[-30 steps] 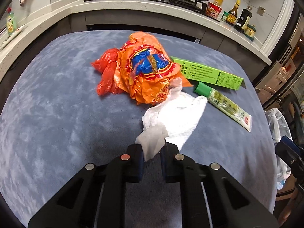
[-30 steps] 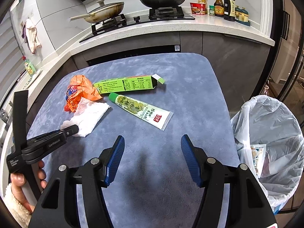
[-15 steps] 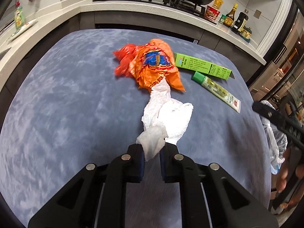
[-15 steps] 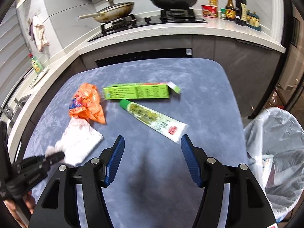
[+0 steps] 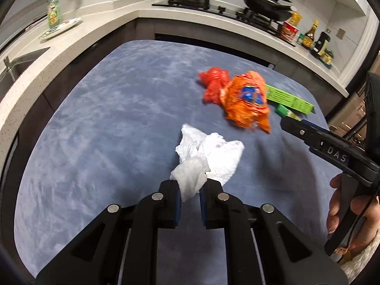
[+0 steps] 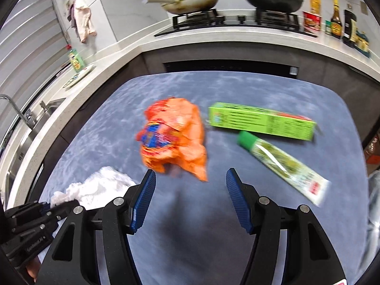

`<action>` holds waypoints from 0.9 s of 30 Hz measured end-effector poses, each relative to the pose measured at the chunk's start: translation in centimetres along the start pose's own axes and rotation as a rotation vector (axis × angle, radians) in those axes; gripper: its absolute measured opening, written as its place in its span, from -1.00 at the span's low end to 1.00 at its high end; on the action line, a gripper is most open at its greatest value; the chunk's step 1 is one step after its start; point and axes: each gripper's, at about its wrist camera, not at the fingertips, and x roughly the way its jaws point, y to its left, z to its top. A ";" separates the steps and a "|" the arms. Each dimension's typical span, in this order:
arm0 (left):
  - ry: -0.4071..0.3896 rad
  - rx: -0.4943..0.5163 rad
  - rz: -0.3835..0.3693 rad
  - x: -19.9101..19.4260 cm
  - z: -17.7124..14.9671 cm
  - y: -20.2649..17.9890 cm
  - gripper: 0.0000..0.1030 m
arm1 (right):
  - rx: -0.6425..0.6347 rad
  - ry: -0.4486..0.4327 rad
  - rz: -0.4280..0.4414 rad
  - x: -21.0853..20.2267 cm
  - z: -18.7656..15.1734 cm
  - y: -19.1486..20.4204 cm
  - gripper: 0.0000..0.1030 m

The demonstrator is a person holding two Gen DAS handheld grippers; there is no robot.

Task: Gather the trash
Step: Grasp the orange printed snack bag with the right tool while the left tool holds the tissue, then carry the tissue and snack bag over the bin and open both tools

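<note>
Left wrist: tissue (image 5: pixel 209 156) pinched in left claw (image 5: pixel 190 191).

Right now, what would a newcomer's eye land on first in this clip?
The crumpled orange wrapper in the middle of the blue table, just beyond the open right tongs. Next, the white tissue pinched in the left tongs at the near edge, then the green box with the tube beside it.

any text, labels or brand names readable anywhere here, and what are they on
"DAS": black right gripper, on its finger.
"GenRobot.AI", roughly, small: black left gripper, on its side.
Green cardboard box: print blurred, unreadable.
Green-capped tube: blurred.
Orange plastic wrapper: logo blurred.
Counter sauce bottles: too small.
</note>
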 end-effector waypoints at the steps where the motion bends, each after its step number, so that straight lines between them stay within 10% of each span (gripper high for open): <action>1: 0.005 -0.003 0.004 0.3 0.2 0.2 -0.77 | -0.004 0.000 0.008 0.4 0.2 0.5 0.16; 6: 0.008 -0.017 -0.008 1.1 1.3 1.1 -0.77 | -0.022 0.003 0.020 3.0 1.5 2.4 0.15; 8: 0.008 -0.013 -0.007 1.3 1.6 1.0 -0.77 | -0.028 0.019 0.027 4.3 1.8 2.8 -0.40; 11: 0.004 -0.009 -0.018 1.3 2.0 0.7 -0.77 | -0.023 0.007 0.050 3.9 1.5 2.9 -0.53; 27: -0.017 0.133 -0.173 -2.0 0.4 -9.9 -0.77 | 0.125 -0.120 -0.038 -12.3 -5.0 -5.6 -0.54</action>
